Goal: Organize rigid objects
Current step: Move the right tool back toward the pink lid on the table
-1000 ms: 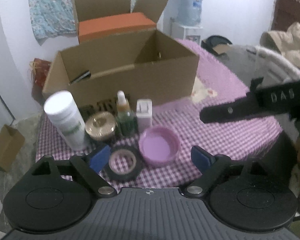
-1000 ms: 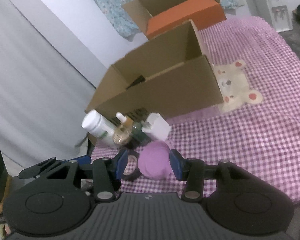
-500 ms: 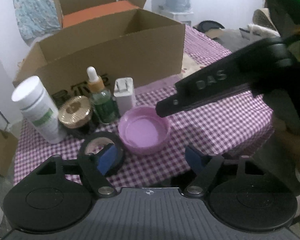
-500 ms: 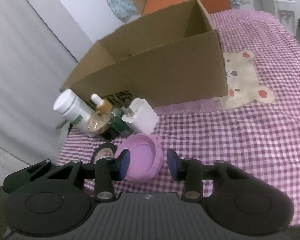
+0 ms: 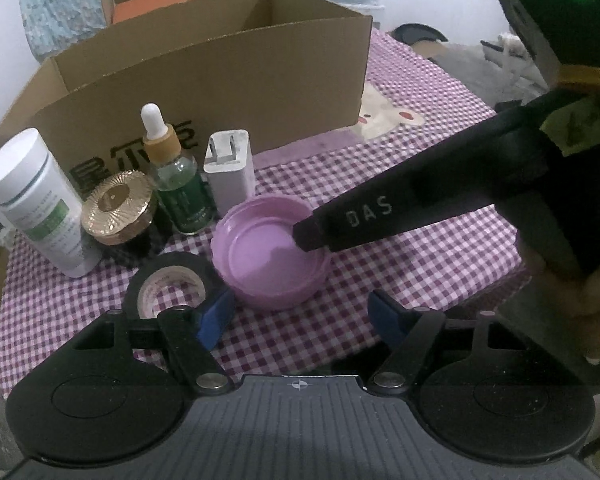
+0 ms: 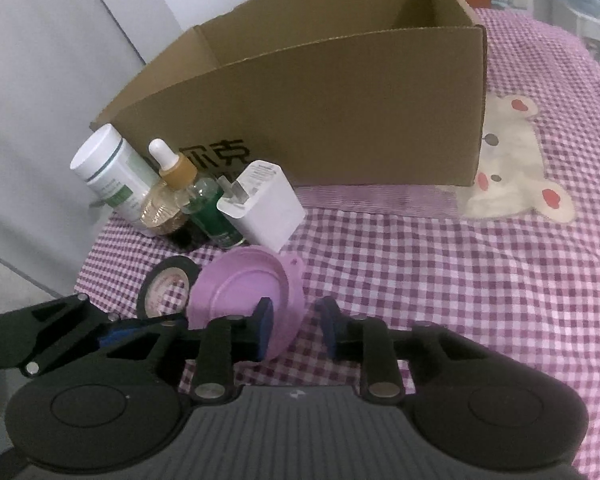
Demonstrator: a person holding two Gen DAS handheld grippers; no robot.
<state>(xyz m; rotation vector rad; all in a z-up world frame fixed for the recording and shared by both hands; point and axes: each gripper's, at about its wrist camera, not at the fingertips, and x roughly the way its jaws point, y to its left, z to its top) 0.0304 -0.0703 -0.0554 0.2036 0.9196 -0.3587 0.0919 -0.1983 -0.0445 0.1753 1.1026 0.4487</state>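
We see a table with a purple checked cloth [image 6: 440, 280] and a big brown box [image 6: 320, 120] open at the top, standing at the far side. In front of the box, on the left, some small things stand close together: a white bottle [image 5: 32, 204], a jar with a gold lid [image 5: 116, 208], a green dropper bottle [image 5: 176, 176] and a white plug [image 5: 228, 168]. Nearer to us lies a black roll of tape [image 5: 168, 284], and just to its right sits a purple lid [image 5: 268, 256], open side up. The tape and the lid look like they touch. Our right claw [image 6: 296, 324] comes down over the near right edge of the purple lid. One blue pad is inside the lid and the other pad is outside it, so the rim is between them. The pads are coming together, but we cannot see them squeeze the rim yet. In the left camera one black finger [image 5: 348, 224] of this claw reaches into the lid from the right. Our left claw [image 5: 300, 316] hangs low over the near edge of the table, close to the tape and the lid. Its blue pads are apart and closing a little, and nothing is between them. A cream bear picture [image 6: 512, 176] is on the cloth, to the right of the box.
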